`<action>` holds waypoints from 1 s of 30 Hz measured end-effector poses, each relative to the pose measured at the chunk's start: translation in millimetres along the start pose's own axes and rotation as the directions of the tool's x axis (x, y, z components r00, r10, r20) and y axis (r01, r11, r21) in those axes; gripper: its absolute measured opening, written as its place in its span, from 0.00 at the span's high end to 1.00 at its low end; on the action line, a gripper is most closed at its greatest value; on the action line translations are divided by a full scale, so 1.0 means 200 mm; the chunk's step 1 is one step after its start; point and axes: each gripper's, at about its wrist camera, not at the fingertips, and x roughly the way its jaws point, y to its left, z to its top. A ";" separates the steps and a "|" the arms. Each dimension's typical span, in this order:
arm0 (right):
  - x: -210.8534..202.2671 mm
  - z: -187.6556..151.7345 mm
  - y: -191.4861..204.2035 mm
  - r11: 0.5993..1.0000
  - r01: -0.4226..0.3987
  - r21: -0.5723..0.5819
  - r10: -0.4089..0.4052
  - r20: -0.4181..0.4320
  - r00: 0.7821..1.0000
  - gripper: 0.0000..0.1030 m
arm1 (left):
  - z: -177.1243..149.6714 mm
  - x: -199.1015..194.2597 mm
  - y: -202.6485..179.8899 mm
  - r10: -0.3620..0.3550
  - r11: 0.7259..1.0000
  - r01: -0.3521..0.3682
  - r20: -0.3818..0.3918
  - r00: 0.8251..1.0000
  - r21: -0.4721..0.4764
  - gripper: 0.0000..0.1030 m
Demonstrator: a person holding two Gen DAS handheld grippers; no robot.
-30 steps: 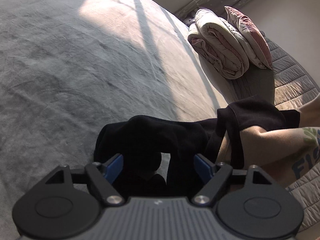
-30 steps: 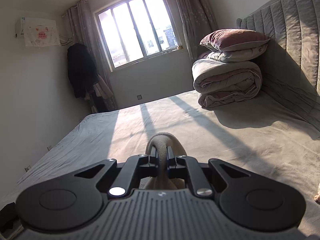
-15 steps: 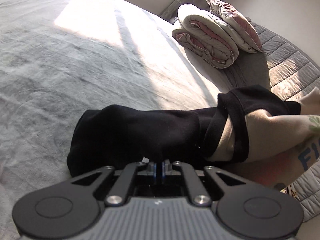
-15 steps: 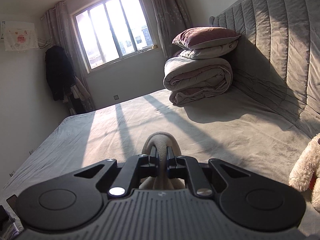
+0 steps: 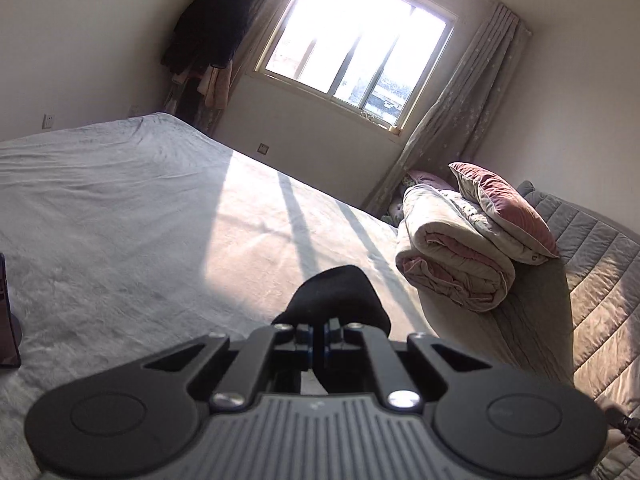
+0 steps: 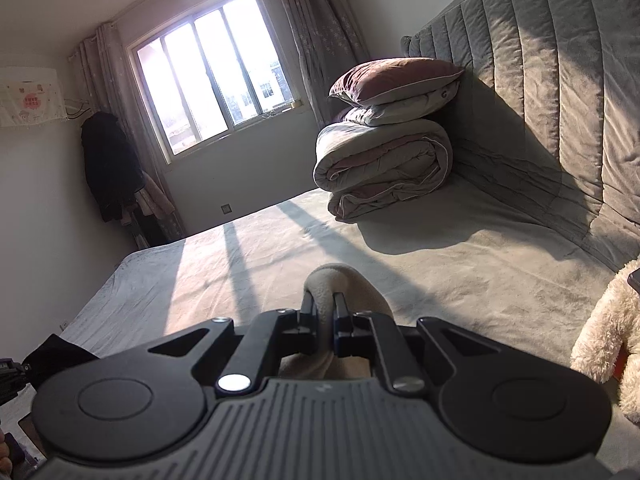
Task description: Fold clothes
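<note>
Since a second ago the left gripper (image 5: 318, 330) has clamped onto the black fabric part of the garment (image 5: 336, 292) and lifted it off the grey plush bed (image 5: 132, 224), its view swinging up to the bright window (image 5: 356, 40). Over on the other side, the right gripper (image 6: 325, 318) stays clenched on the beige fleece fabric (image 6: 340, 284), held above the bed near the rolled grey-and-pink quilt (image 6: 380, 168) and cream plush toy (image 6: 608, 340).
</note>
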 end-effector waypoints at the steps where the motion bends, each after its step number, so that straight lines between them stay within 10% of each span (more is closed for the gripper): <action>1: 0.01 0.00 0.02 1.000 -0.012 -0.004 0.011 -0.005 1.000 0.90 | 0.05 0.01 -0.02 0.012 1.000 -0.012 0.024 1.000 0.017 0.96; 13: 0.49 -0.10 0.13 0.996 -0.057 -0.063 0.049 -0.122 0.991 0.90 | 0.27 0.51 -0.04 0.165 0.976 -0.171 0.055 0.985 0.134 0.96; 30: 1.16 -0.28 0.00 0.997 -0.037 -0.072 0.018 -0.251 0.968 0.85 | -0.01 1.23 0.17 0.235 0.967 -0.218 -0.142 0.961 0.130 0.88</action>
